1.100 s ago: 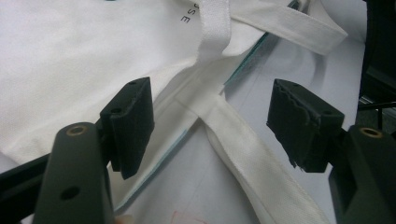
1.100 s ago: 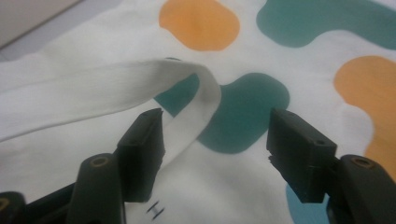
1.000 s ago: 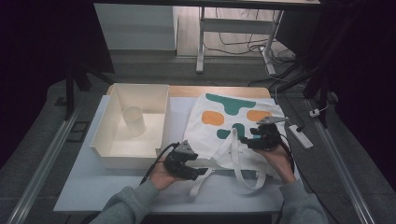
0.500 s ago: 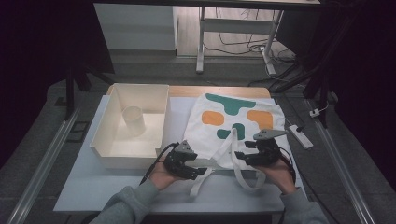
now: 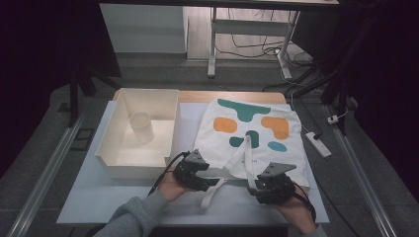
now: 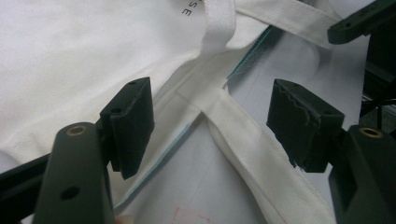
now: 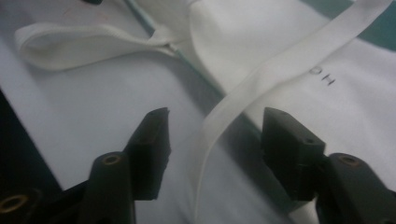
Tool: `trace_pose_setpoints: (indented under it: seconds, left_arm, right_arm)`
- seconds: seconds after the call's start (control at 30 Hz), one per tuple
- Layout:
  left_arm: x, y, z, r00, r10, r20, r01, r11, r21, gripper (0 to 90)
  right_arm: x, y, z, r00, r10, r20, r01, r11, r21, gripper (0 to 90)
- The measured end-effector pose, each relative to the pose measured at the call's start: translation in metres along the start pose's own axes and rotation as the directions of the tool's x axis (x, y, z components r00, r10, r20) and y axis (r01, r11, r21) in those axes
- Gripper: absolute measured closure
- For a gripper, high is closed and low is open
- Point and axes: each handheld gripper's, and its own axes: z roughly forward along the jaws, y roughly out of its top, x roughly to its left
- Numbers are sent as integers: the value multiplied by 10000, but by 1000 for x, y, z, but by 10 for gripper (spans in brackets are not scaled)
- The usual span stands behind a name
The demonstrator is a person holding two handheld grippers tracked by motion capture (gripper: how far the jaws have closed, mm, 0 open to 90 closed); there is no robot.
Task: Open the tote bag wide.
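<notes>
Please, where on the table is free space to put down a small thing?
Free: the near-left table corner, in front of the bin; inside the bin beside the cup. Crowded: the near edge, where tote bag straps lie between both grippers.

Grey sleeve (image 5: 133, 217), black tool (image 5: 213, 183) with grey triangular plate, brass screws, black cable

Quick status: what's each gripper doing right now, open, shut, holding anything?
Left gripper: open, a tote bag strap between the jaws, not gripped.
Right gripper: open, jaws just closing in around another strap, not pinched yet.
</notes>
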Motion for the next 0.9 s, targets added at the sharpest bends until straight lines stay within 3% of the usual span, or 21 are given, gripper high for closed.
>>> trace_pose_setpoints:
  seconds: [0.13, 0.27, 0.3, 0.43, 0.47, 0.57, 0.7, 0.9]
  left_arm:
    - [-1, 0, 0, 10000, 20, 9, -20, 10000, -17, 319]
    - [-1, 0, 1, 10000, 36, 1, -36, 10000, 24, 319]
    - [-1, 0, 0, 10000, 32, -3, -32, 10000, 14, 318]
    - [0, 0, 0, 10000, 29, -12, -29, 10000, -38, 319]
    - [0, 1, 0, 10000, 29, -6, -29, 10000, -35, 320]
    - [1, 1, 0, 10000, 42, -7, -42, 10000, -17, 321]
    - [-1, 1, 1, 10000, 49, -13, -49, 10000, -40, 321]
    - [-1, 1, 2, 9999, 104, -8, -104, 9999, -28, 323]
  right_arm:
    - [1, -7, 0, 9999, 30, -169, -26, 9998, 213, 524]
    - [-3, -10, 4, 9991, 83, -422, -65, 9991, 421, 842]
    - [-3, -10, 3, 9989, 19, -477, -1, 9993, 361, 875]
    - [-3, -4, -9, 9997, -258, -23, 257, 9992, -298, 881]
    - [-5, 2, -19, 9982, -359, 470, 400, 9953, -879, 881]
    - [-9, 7, -26, 9960, -326, 827, 429, 9912, -1253, 881]
    - [-29, 17, -35, 9895, -82, 1446, 340, 9837, -1763, 882]
    - [-69, 27, -31, 9837, 454, 1742, -109, 9810, -1939, 882]
